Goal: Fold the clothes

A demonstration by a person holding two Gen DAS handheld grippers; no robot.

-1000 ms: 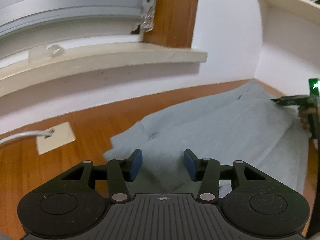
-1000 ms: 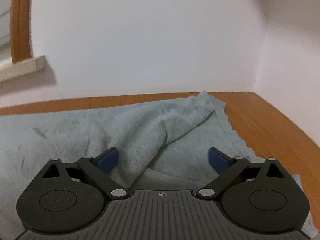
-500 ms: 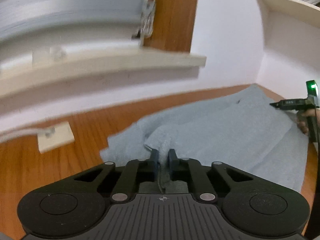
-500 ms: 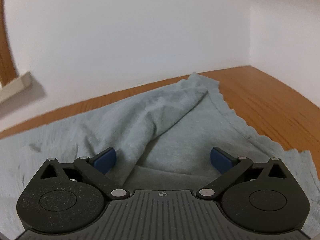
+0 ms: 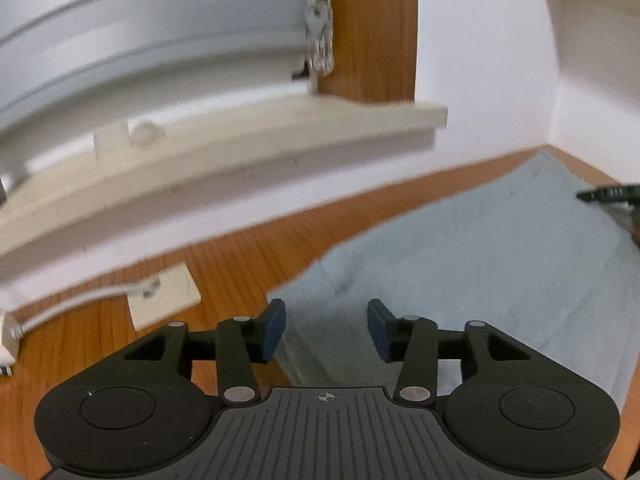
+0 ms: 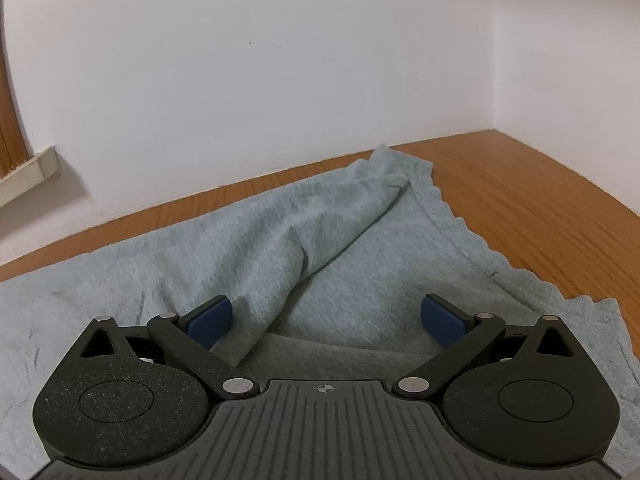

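Observation:
A light grey-blue cloth lies spread on the wooden table. My left gripper is open and empty, its jaws over the cloth's near left corner. In the right wrist view the cloth has a raised diagonal fold running toward its far corner. My right gripper is wide open and empty above the cloth, with the fold's lower end between its fingers. The other gripper's tip shows at the far right edge of the left wrist view.
A white wall and a window sill run behind the table. A white socket plate with a cable sits on the table left of the cloth. The walls meet in a corner at the back right.
My left gripper shut on the cloth's left edge half a second ago, then opened and let it go; the edge now lies flat. My right gripper stayed open and shifted slightly.

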